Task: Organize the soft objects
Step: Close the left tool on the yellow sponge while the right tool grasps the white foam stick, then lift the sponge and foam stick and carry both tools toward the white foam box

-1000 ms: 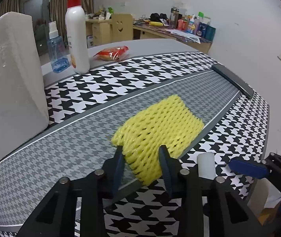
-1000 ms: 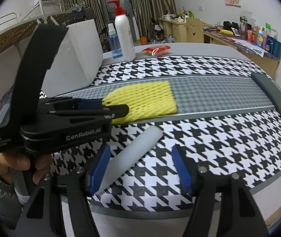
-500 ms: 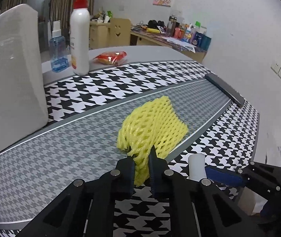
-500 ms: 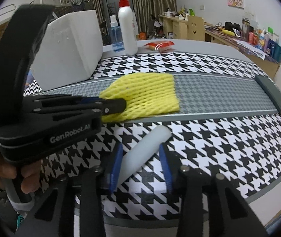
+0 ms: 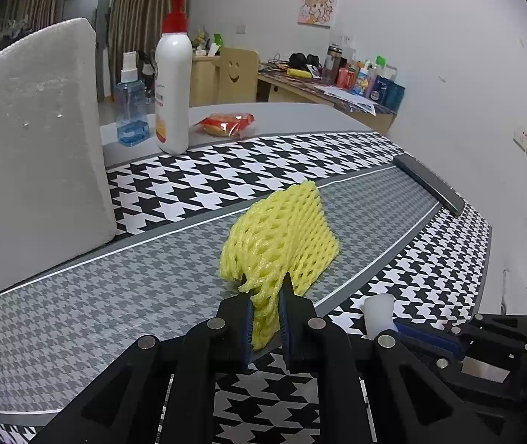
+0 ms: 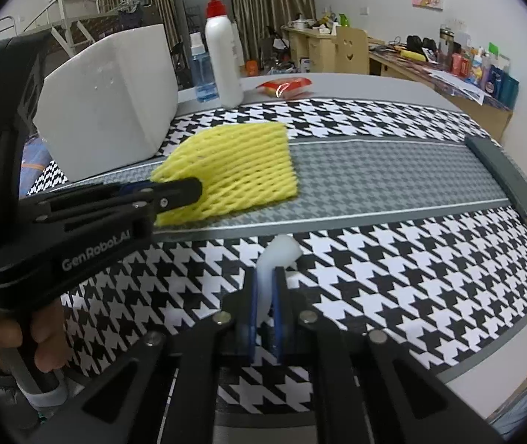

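Observation:
A yellow foam net [image 5: 285, 229] lies on the grey band of the houndstooth mat [image 5: 226, 177], its near edge lifted and bunched. My left gripper [image 5: 265, 288] is shut on that edge. In the right wrist view the left gripper [image 6: 193, 192] comes in from the left and pinches the yellow net [image 6: 241, 170] by its corner. A white foam tube [image 6: 280, 251] lies on the black-and-white part of the mat. My right gripper [image 6: 265, 277] is closing on the tube, and its blue pads squeeze the near end flat. The left wrist view shows the tube [image 5: 376, 310] at lower right.
A big white foam block [image 5: 33, 148] stands at the left. Behind it are a pump bottle [image 5: 172, 81], a blue spray bottle [image 5: 130, 111] and a red snack packet [image 5: 226, 124]. A dark grey bar [image 6: 504, 177] lies across the mat's right end. A hand [image 6: 11, 336] holds the left gripper.
The left jaws closed on the yellow net and raised its near edge, so the net bunched up. The right jaws closed from wide apart onto the white tube.

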`<state>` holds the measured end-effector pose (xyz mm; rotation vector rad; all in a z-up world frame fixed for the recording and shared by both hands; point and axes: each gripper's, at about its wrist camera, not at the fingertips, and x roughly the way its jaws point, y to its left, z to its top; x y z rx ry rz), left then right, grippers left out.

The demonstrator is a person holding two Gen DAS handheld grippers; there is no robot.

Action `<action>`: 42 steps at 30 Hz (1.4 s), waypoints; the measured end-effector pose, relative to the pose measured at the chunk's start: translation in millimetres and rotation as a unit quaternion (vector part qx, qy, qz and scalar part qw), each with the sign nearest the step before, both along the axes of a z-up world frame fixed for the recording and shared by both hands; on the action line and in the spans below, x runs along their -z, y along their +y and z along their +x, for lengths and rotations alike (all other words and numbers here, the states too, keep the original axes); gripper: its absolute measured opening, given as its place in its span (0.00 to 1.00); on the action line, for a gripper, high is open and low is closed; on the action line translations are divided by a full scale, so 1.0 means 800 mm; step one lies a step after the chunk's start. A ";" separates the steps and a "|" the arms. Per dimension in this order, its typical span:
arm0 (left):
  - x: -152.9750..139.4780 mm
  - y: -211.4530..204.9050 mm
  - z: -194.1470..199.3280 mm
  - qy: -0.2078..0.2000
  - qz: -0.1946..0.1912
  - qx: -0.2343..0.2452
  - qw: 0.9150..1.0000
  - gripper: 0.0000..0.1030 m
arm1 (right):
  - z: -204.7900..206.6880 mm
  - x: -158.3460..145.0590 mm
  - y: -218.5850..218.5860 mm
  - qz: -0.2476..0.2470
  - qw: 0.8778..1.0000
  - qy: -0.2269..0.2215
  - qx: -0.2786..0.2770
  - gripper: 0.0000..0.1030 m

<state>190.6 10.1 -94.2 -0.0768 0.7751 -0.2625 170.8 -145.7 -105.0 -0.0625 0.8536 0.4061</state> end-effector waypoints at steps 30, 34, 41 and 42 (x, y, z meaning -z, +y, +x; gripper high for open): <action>-0.041 -0.006 -0.025 -0.051 0.009 -0.007 0.999 0.13 | -0.003 -0.042 -0.020 0.022 0.998 -0.053 0.005 0.09; -0.046 -0.007 -0.027 -0.055 0.012 -0.009 0.998 0.13 | -0.006 -0.046 -0.022 0.024 0.998 -0.058 0.004 0.09; -0.057 -0.011 -0.038 -0.067 0.015 -0.011 0.998 0.13 | -0.008 -0.055 -0.026 0.028 0.997 -0.065 0.005 0.09; -0.058 -0.011 -0.037 -0.068 0.016 -0.012 0.998 0.13 | -0.008 -0.056 -0.026 0.029 0.997 -0.066 0.005 0.09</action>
